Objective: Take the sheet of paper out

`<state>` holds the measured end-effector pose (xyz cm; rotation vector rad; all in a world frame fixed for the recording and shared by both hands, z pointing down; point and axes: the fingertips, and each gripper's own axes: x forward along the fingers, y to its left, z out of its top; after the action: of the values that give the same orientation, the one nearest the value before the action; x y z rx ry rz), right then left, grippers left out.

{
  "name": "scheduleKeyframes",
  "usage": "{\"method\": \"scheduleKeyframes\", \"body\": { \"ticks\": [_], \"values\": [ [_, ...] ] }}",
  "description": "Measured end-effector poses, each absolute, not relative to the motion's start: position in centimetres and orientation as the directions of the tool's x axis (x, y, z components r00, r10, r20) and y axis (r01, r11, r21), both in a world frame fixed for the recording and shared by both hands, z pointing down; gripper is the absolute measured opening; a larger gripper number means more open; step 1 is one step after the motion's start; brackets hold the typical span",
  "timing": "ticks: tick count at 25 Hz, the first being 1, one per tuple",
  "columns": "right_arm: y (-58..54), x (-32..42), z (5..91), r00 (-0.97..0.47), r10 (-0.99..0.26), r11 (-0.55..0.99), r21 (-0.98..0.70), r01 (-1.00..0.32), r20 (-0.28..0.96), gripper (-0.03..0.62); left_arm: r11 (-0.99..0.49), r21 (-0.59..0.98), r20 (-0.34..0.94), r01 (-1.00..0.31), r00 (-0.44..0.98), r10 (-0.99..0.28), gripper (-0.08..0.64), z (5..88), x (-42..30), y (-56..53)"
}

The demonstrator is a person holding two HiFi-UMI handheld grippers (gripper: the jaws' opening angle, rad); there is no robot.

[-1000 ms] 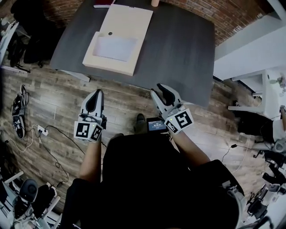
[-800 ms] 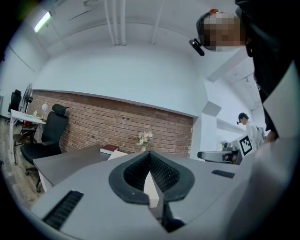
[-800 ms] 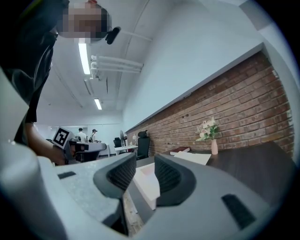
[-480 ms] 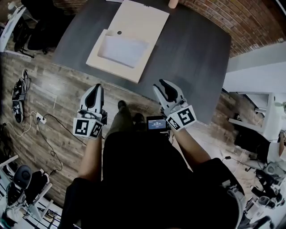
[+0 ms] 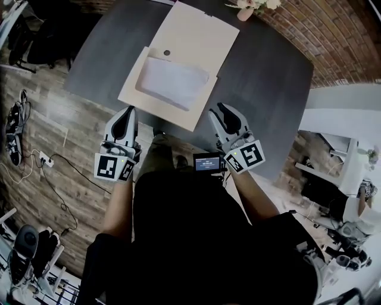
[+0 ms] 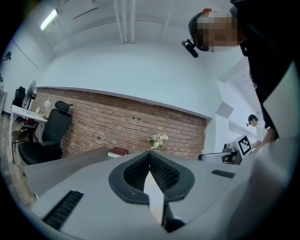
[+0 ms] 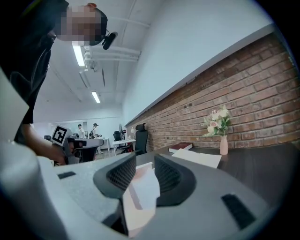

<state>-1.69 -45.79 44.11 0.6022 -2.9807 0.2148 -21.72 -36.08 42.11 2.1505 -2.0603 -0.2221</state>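
Observation:
An open beige folder point(image 5: 199, 33) lies on the dark table point(image 5: 268, 89), with a white sheet of paper point(image 5: 172, 82) in its lower pocket. My left gripper point(image 5: 126, 117) hangs just off the folder's near left corner, above the table edge, jaws closed together and empty. My right gripper point(image 5: 222, 113) is by the near right corner, slightly open and empty. In the left gripper view, the left gripper point(image 6: 150, 159) points low across the table. From the right gripper point(image 7: 144, 171), the folder's flap point(image 7: 197, 158) shows ahead.
A vase of flowers point(image 5: 247, 8) and a red book point(image 7: 180, 146) stand at the table's far side by a brick wall. A small screen point(image 5: 206, 162) sits at the person's waist. Cables point(image 5: 41, 158) lie on the wooden floor at left. An office chair point(image 6: 47, 136) stands beyond the table.
The person has stepped closer to the table. The folder now lies nearer both grippers, whose tips have reached its near edge. Neither gripper has taken hold of anything.

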Motion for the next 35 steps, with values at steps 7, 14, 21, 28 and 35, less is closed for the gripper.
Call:
{"method": "scheduleKeyframes", "body": {
  "ticks": [7,14,21,28,35],
  "values": [
    [-49.9,-7.5,43.1,-0.923,-0.350,0.930,-0.060,-0.363,0.161,0.124,-0.102,0.237,-0.004,-0.966,0.104,-0.995,-0.005,43.3,-27.4,-41.9],
    [-54.1,-10.4,43.9,-0.910,-0.340,0.931,-0.051,-0.361,0.237,0.124,-0.162,0.255,0.003,-0.953,0.169,-0.986,-0.005,45.1,-29.6,-46.4],
    [-59.0,-12.9,46.7,-0.904,-0.256,0.959,-0.031,-0.283,0.344,0.124,-0.157,0.239,0.080,-0.958,0.180,-0.980,-0.005,48.4,-29.5,-49.3],
    [-62.3,-16.0,51.8,-0.882,-0.123,0.981,-0.077,-0.176,0.456,0.124,-0.118,0.216,0.141,-0.969,0.150,-0.979,-0.005,50.5,-29.3,-50.3],
    [-62.2,-19.2,57.9,-0.763,0.152,0.985,-0.155,0.069,0.628,0.124,-0.093,0.220,0.168,-0.971,0.131,-0.977,-0.005,52.0,-30.2,-51.2]
  ]
}}
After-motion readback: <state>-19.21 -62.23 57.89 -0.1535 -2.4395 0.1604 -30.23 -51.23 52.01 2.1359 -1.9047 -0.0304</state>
